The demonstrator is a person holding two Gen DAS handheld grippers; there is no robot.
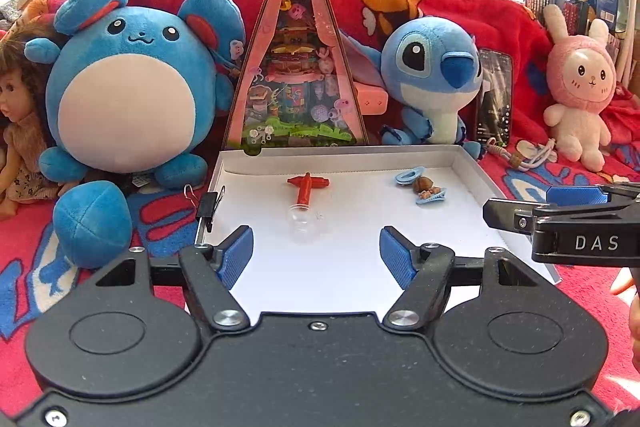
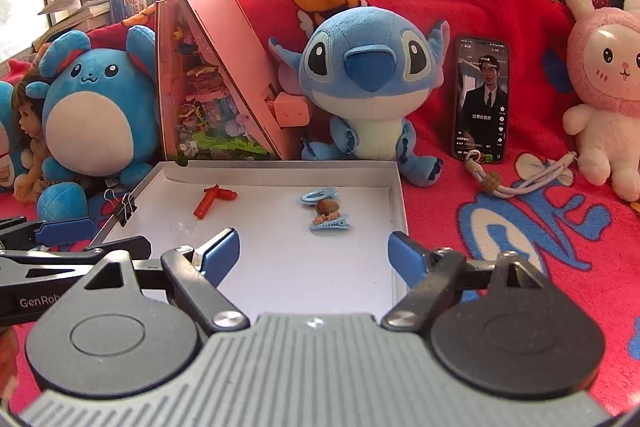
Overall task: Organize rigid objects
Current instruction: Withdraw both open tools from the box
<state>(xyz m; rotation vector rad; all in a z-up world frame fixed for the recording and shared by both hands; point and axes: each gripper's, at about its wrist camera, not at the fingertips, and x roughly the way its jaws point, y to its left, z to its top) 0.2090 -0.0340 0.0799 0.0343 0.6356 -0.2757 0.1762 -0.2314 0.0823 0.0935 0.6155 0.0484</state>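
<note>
Tray: a shallow white cardboard box (image 1: 472,175) lies on the red blanket (image 1: 520,27), filling the middle of both views.
Red toy: an orange-red T-shaped piece (image 1: 307,185) lies in the tray's upper left part, its stem pointing toward the camera; a clear plastic cup-like piece (image 1: 300,217) sits at the stem's end.
Hair clips: two light-blue clips (image 1: 420,183) with a small brown figure between them lie in the tray's upper right part, well apart from the red toy.
Binder clip: a black clip (image 1: 208,205) sits on the tray's left rim.
Left gripper: (image 1: 316,257) jaws stand open over the tray's near end, nothing between the blue pads.
Right gripper: (image 2: 316,253) jaws stand wide open above the tray's near right part, nothing between them; in the left view it enters from the right edge.
Surroundings: a round blue plush (image 1: 120,87) at upper left, a triangular pink toy box (image 1: 296,67) behind the tray, a blue big-eared plush (image 1: 432,79), a phone (image 2: 482,99) propped upright, a pink rabbit plush (image 1: 580,87) at far right.
</note>
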